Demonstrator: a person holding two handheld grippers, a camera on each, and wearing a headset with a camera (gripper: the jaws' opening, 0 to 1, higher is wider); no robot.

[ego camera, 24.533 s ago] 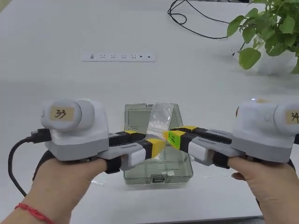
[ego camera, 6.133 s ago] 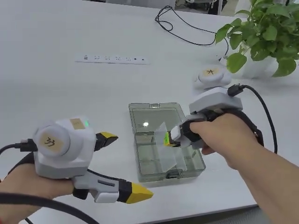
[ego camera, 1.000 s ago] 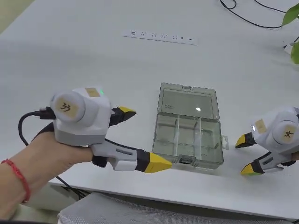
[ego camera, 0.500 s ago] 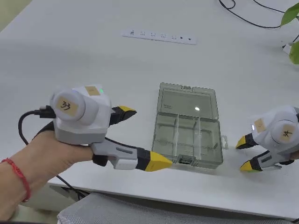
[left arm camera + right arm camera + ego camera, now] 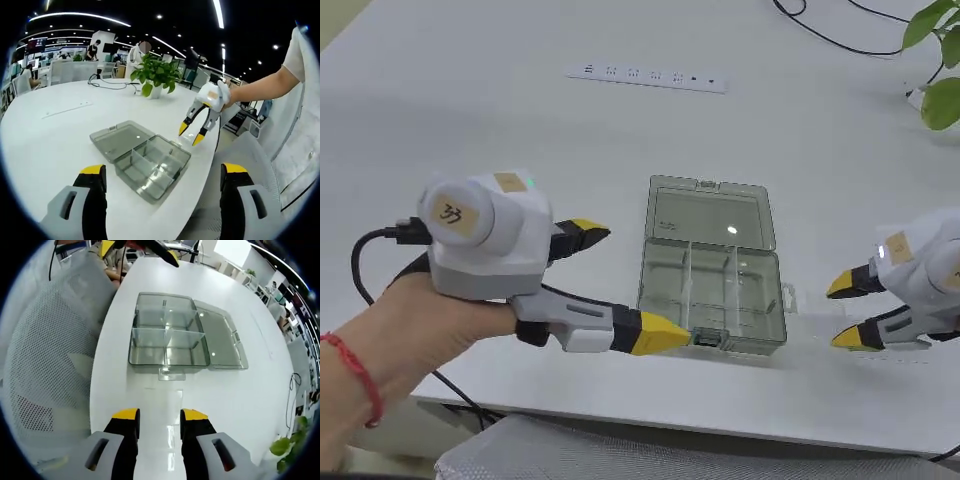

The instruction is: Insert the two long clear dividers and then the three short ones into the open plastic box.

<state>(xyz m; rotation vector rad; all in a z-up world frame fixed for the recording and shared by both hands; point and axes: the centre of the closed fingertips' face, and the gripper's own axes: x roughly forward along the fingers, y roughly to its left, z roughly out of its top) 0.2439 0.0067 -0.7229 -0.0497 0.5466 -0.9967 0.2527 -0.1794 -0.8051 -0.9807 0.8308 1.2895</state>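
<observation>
Smoky translucent plastic: one box (image 5: 740, 345), rectangular with rounded corners, sat mid-table (image 5: 470, 120). Its one lid (image 5: 710, 212) was flipped flat toward 12 o'clock and the latch side faced the person. Thin, stiff clear dividers (image 5: 685, 285) stood upright in the tray. Two ran from hinge to latch in the head view. The right gripper view showed a crossing piece (image 5: 167, 330) too, but the total count could not be told through the glare.

Two tools, both grey-white hard shell with black jaws and yellow wedge tips.
- The left tool (image 5: 632, 284) was at 9 o'clock of the box, jaws spread wide and holding nothing, with one tip near the box's front corner. A hand (image 5: 430, 320) with one red string (image 5: 350, 375) at the wrist held it.
- The right tool (image 5: 838, 314) was at 3 o'clock, apart from the box, jaws parted and empty. It also showed in the left gripper view (image 5: 188, 138), beyond the box (image 5: 150, 187).

In the right gripper view a faint flat clear outline (image 5: 165, 400) lay on the glossy white table between the tool (image 5: 159, 414) and the box (image 5: 150, 357), too faint to identify.

One white power strip (image 5: 647, 77) lay at 11 o'clock, long and flat. One black cable (image 5: 820, 35) and one leafy green plant (image 5: 935, 60) were toward 1 o'clock. One grey mesh chair (image 5: 45, 340) stood at the table edge.
</observation>
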